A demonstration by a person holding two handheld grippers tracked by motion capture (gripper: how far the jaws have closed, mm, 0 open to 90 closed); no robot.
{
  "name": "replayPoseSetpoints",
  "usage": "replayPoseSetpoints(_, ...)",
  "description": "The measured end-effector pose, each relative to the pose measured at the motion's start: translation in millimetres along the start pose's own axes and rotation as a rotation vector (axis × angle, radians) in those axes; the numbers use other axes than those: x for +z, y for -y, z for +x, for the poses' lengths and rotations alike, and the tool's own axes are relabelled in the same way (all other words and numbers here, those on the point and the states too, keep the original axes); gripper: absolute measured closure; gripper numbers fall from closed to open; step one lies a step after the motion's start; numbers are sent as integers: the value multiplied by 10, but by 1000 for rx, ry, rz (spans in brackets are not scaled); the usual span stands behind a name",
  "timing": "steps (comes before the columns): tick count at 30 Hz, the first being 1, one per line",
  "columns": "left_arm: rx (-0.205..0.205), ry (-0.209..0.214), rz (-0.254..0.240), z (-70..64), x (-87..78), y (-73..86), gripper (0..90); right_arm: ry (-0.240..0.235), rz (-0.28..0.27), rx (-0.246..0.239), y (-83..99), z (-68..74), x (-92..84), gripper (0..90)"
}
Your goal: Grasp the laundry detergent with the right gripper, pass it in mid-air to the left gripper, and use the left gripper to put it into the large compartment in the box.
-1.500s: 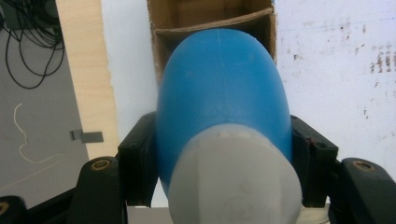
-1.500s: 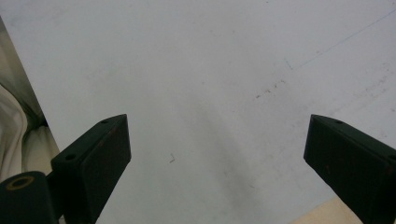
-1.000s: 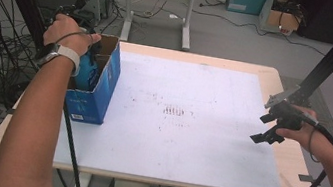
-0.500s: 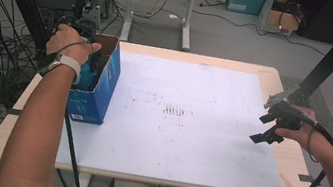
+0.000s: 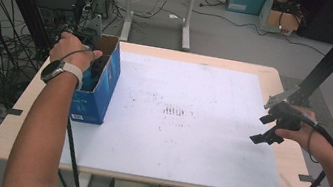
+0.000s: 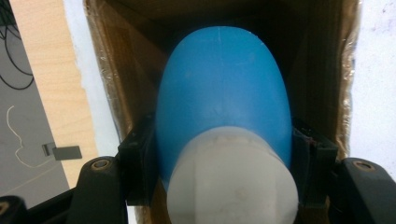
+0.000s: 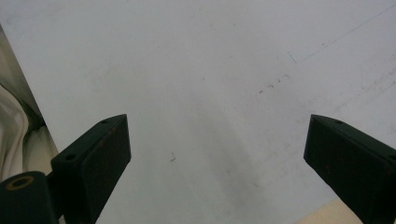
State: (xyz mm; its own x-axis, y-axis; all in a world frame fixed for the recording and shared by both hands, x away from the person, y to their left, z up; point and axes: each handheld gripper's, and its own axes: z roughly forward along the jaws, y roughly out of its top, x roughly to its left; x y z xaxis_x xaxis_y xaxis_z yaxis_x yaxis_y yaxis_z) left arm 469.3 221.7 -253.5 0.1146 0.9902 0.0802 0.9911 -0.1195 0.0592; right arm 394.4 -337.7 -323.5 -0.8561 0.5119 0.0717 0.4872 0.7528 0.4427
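At the table's left edge, the left gripper (image 6: 219, 154) is reaching down into the open top of a blue box (image 5: 102, 88), its jaws closed on a blue bottle (image 6: 224, 98) with a white cap (image 6: 231, 179). From the left gripper view, the two black jaws are pressing against the bottle's sides just above the cap, and the bottle's rounded blue body is pointing away into the brown cardboard interior of the box. The bottle is sitting inside the box opening, with the walls around it on all sides; whether its far end is touching the box floor cannot be told. From the high view, the left hand (image 5: 74, 49), wearing a watch (image 5: 57, 70), is hovering over the box's far end, and the box is standing on the white board (image 5: 189, 127) that is covering most of the table (image 5: 278, 78).

Over by the board's right edge, well apart from the box, the right hand (image 5: 307, 136) is holding the right gripper (image 5: 270, 130) just above the surface. Its jaws are standing wide open with nothing between them, as the right gripper view (image 7: 217, 158) is showing bare white board between them.
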Motion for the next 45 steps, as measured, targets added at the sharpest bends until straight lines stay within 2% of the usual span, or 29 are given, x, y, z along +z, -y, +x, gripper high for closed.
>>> replayPoseSetpoints(5, -9, -2, -3, -18, 64, 5, 374, -1, 1, 3, 5, -2, 7, 72)
replayPoseSetpoints(7, 4, -1, -2, -7, 60, 1, 374, -1, 3, 3, 1, -1, 9, 72)
replayPoseSetpoints(14, -19, 8, -7, -8, 68, 8, 374, -3, 0, 1, -2, 2, 16, 72)
replayPoseSetpoints(15, -2, 1, -4, 4, 66, 7, 373, -4, 1, 1, -2, 2, 16, 72)
replayPoseSetpoints(18, -1, 1, -2, 5, 66, 8, 373, -3, -1, 2, -2, 1, 15, 72)
replayPoseSetpoints(19, -12, 3, -6, -4, 69, 9, 373, -3, -1, 0, -3, 3, 15, 72)
replayPoseSetpoints(22, 2, -1, -2, 4, 66, 9, 373, -4, -2, 0, -4, 6, 17, 72)
replayPoseSetpoints(33, 2, 3, -1, 16, 65, 18, 372, -3, 2, 3, -4, 13, 19, 72)
replayPoseSetpoints(36, -6, 4, -1, 16, 65, 24, 372, -6, -14, -25, -8, -2, 32, 72)
replayPoseSetpoints(37, -6, 4, 2, 18, 64, 24, 373, -4, -5, -9, -7, 8, 25, 72)
replayPoseSetpoints(44, -7, 4, 0, 13, 66, 23, 372, -5, 2, 0, -12, 20, 25, 72)
replayPoseSetpoints(45, 3, 0, 2, 19, 63, 21, 373, -6, 2, -1, -13, 22, 26, 72)
